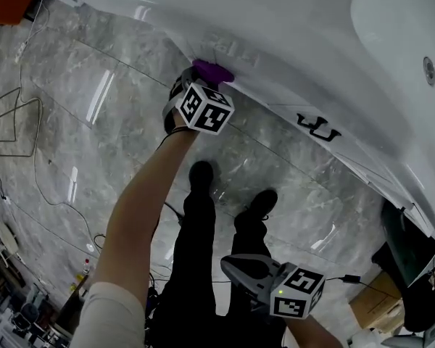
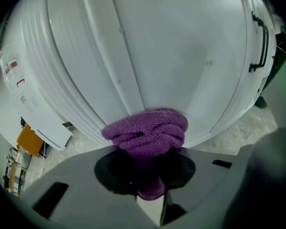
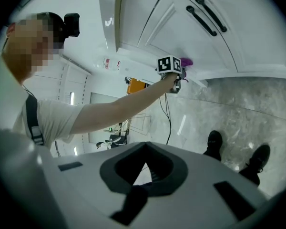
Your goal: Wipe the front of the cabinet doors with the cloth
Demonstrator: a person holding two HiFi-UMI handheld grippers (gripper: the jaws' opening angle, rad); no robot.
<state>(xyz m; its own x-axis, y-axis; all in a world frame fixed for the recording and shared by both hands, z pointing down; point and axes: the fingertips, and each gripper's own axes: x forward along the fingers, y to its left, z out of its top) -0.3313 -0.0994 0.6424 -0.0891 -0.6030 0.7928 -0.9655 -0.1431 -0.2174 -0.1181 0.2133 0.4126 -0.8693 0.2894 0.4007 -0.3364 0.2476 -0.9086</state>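
A bunched purple cloth (image 2: 148, 133) is pressed against the lower part of a white cabinet door (image 2: 181, 56), near its bottom edge. My left gripper (image 2: 150, 175) is shut on it, with a tail of cloth hanging down between the jaws. From the head view the cloth (image 1: 212, 71) shows just past the left gripper (image 1: 203, 82), at the end of an outstretched arm. The right gripper view also catches the cloth (image 3: 186, 61) on the door (image 3: 167, 27). My right gripper (image 1: 230, 264) hangs low beside the person's legs, away from the cabinet; its jaws (image 3: 144, 173) look shut, with nothing in them.
Black bar handles (image 1: 317, 127) (image 2: 262, 39) (image 3: 205, 18) sit on doors to the right. The floor is grey marble tile (image 1: 94, 100) with cables, a wire frame (image 1: 14, 125) and a cardboard box (image 1: 373, 303). The person's black shoes (image 1: 201, 172) stand just before the cabinet.
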